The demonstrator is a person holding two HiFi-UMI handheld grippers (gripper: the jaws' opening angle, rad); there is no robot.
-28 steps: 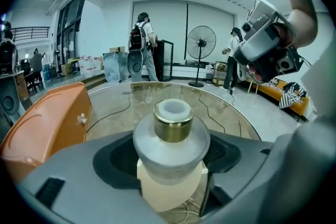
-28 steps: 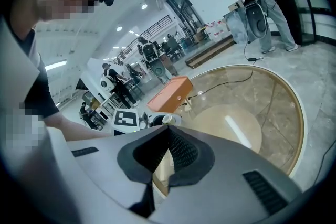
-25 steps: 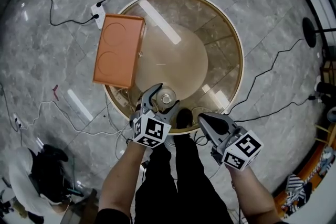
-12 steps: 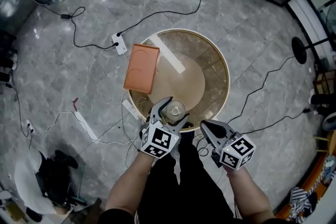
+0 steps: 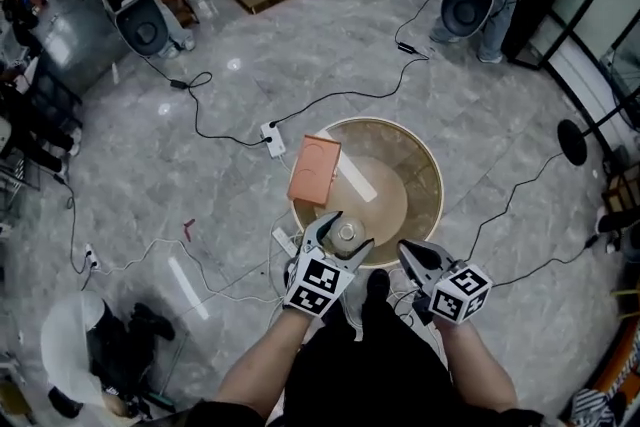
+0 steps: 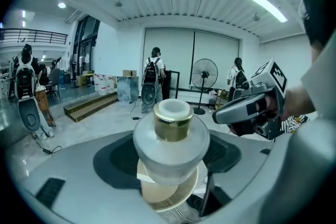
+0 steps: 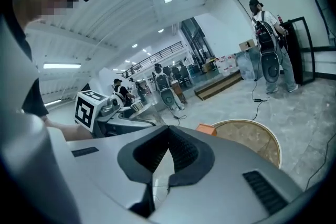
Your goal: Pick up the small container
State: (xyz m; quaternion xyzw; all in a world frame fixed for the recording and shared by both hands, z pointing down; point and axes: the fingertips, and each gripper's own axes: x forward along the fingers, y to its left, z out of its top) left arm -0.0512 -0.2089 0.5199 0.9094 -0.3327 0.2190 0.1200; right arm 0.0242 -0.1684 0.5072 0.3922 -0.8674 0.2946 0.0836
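The small container (image 5: 346,236), a frosted round jar with a gold neck and a white cap, sits between the jaws of my left gripper (image 5: 348,231), which is shut on it. In the left gripper view the container (image 6: 170,141) stands upright and fills the middle, held well above the round table (image 6: 168,194) far below. My right gripper (image 5: 405,248) hangs beside it to the right, shut with nothing in it. Its jaws (image 7: 163,162) meet in the right gripper view, where the left gripper (image 7: 113,110) shows at the left.
The round glass-topped table (image 5: 425,185) lies below with an orange box (image 5: 314,169) on its left edge. Cables and a power strip (image 5: 270,139) cross the marble floor. People with backpacks stand at the back of the room.
The table and floor have shrunk in the head view as the view pulled up and back. My left gripper keeps its hold on the container; both grippers stay close together.
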